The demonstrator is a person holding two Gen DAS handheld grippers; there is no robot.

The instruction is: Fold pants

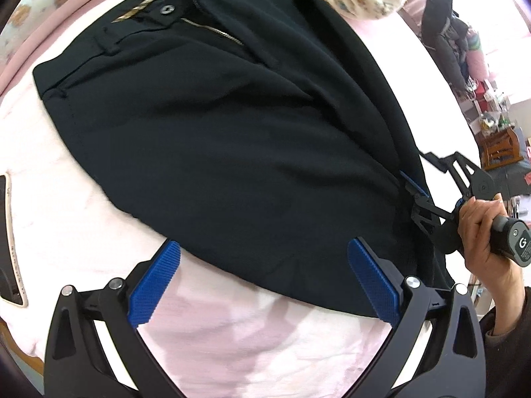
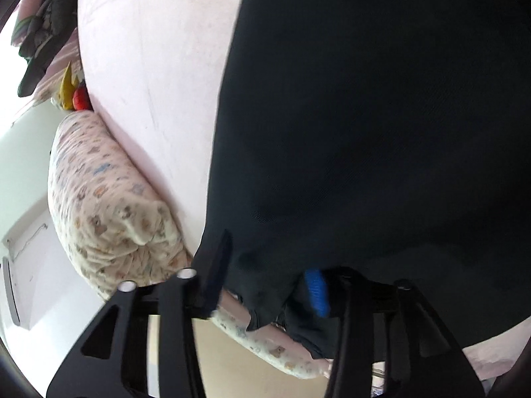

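Pants [image 1: 239,139], black dress trousers with a button and an open zip at the waistband, lie on a pink bed sheet [image 1: 66,179]. The waist is at the far side and the legs run toward the near right. The left half rests flat. The right edge is lifted into a taut ridge, because the right tool [image 1: 413,187] is clamped on that edge; the right wrist view shows the cloth bunched between its fingers. The person's right hand [image 1: 481,229] grips its handle at the right, off the edge of the bed. The left tool [image 1: 265,282] hovers just over the near hem of the fabric with its blue pads [image 1: 156,285] wide apart, holding nothing.

The step in hand looks like the lengthwise fold, one leg onto the other. Next, the right edge needs carrying leftward across the flat half, while the left tool pins or grips the near hem to keep the layers from sliding. A patterned pillow [image 2: 109,205] lies beyond the waistband.
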